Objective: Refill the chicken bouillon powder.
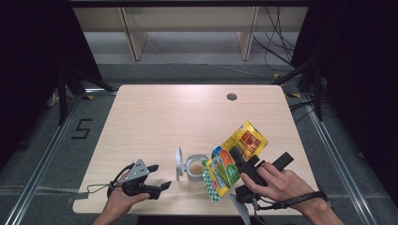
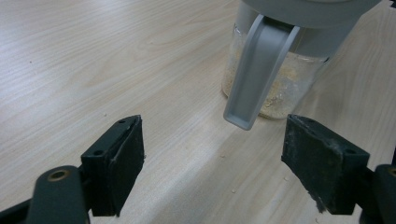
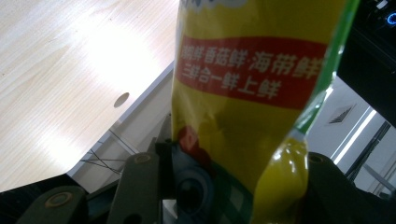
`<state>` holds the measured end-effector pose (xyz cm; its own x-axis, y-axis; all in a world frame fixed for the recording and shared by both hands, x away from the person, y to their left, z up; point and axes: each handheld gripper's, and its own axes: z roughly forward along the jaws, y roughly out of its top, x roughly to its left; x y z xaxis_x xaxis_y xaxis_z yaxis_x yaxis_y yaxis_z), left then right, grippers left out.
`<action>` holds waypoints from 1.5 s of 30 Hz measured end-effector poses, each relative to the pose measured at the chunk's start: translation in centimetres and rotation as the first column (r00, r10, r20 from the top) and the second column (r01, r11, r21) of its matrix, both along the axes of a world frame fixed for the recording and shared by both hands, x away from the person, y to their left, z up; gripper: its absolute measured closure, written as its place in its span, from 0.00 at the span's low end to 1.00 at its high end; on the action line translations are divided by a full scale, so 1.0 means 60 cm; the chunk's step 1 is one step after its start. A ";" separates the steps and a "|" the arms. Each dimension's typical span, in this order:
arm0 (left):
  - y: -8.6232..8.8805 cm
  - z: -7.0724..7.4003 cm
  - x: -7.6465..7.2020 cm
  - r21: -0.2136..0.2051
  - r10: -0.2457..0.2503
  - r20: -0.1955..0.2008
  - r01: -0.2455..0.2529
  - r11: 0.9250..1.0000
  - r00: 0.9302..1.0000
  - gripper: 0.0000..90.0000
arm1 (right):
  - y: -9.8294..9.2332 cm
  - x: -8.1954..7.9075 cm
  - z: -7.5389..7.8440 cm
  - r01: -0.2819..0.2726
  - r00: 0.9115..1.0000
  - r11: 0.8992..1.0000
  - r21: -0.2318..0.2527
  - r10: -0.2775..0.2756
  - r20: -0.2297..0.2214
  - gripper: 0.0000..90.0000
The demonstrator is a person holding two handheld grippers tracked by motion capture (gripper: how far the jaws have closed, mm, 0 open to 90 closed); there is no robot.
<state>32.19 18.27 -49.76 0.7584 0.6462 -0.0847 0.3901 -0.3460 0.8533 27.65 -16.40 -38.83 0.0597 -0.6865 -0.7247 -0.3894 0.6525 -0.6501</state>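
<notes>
**Yellow packet tipped over open jar**

Pinched in the right gripper (image 1: 245,165): a yellow packet (image 1: 234,158) with green and red print, held above the near right part of the counter (image 1: 155,117). Tilted, with its lower corner at the left, just beside the jar's mouth and over its rim as seen from above; upper end raised toward the right. In the right gripper view, packet (image 3: 252,93) clamped between the two black jaws, red band with white lettering across the yellow face, green edge down its right side.

On the counter just left of the packet: a small clear jar (image 1: 195,168) with pale crumbly contents, grey collar round the top, grey lid (image 1: 179,162) swung up and standing open at its left. In the left gripper view, jar (image 2: 280,88) straight ahead beyond the jaws, a grey flap (image 2: 257,70) hanging down its front, granules showing through the glass low down.

Left gripper (image 1: 157,177) held low over the near left part of the counter, pointing right toward the jar, well short of it. Jaws spread wide, nothing between them but bare wood. A few crumbs scattered on the counter near the jar's foot.
</notes>
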 end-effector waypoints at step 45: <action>-0.002 -0.001 0.000 -0.014 -0.001 -0.009 0.000 1.000 1.000 0.23 | -0.002 0.002 0.000 -0.001 1.000 1.000 0.003 0.001 -0.003 0.68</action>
<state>32.17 18.18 -49.82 0.7578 0.6446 -0.1008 0.3980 -0.3344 0.8543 27.75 -16.52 -38.84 0.0584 -0.6843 -0.7268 -0.3922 0.6538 -0.6471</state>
